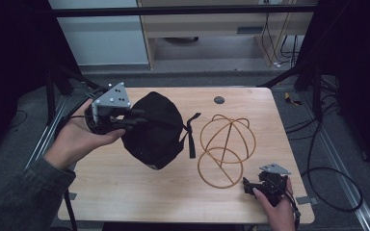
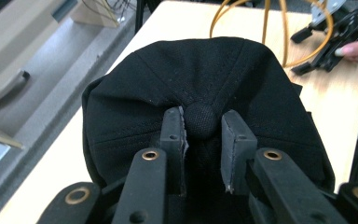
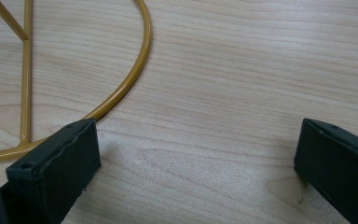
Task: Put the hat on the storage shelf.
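A black cap point(image 1: 155, 131) is over the left half of the wooden table point(image 1: 125, 192); I cannot tell if it rests on the wood. My left gripper point(image 1: 139, 118) reaches in from the left, shut on the cap. In the left gripper view its two pads point(image 2: 175, 133) pinch the round button point(image 2: 200, 119) at the crown of the cap point(image 2: 242, 79). A gold wire stand point(image 1: 225, 147) made of hoops lies just right of the cap. My right gripper point(image 1: 247, 185) sits low near the front right edge. It is wide open point(image 3: 196, 144) over bare wood, with a gold hoop point(image 3: 126, 88) beside its left jaw.
The cap's strap point(image 1: 191, 137) hangs toward the wire stand. A grey round plug point(image 1: 218, 100) sits in the table's far edge. Black cables point(image 1: 327, 183) trail on the floor to the right. A pale cabinet point(image 1: 221, 38) stands behind the table.
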Demonstrator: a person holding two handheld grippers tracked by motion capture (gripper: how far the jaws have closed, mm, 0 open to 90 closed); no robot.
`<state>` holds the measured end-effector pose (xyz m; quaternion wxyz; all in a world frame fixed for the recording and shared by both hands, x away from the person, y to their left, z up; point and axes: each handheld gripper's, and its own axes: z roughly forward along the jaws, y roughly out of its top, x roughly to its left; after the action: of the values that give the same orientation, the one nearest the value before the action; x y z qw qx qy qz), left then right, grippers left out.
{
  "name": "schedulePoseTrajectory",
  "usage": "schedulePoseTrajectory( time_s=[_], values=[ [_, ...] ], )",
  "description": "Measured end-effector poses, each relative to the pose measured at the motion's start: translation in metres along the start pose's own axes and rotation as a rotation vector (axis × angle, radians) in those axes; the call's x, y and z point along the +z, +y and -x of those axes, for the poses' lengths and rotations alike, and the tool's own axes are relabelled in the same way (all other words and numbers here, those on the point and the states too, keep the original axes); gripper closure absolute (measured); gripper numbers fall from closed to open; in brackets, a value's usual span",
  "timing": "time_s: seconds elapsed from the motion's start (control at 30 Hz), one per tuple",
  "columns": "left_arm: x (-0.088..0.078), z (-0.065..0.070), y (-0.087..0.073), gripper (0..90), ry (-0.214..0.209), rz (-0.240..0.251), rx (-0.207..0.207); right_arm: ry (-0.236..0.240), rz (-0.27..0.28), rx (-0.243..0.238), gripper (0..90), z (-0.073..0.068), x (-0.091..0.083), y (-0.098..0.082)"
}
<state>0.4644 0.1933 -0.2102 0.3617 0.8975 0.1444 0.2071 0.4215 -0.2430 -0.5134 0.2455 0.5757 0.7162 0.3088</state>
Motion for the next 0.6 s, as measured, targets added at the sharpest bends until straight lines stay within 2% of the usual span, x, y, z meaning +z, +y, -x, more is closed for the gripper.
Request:
schedulePoseTrajectory(
  time_s=[0.37, 0.6],
  values=[
    [-0.022, 0.012, 0.035, 73.3, 0.012, 0.058, 0.063, -0.002, -0.001, -0.006, 0.4, 0.0, 0.0, 0.0],
    [-0.028, 0.016, 0.053, 73.3, 0.016, 0.088, 0.084, -0.003, -0.001, -0.009, 0.4, 0.001, 0.0, 0.0]
  ],
)
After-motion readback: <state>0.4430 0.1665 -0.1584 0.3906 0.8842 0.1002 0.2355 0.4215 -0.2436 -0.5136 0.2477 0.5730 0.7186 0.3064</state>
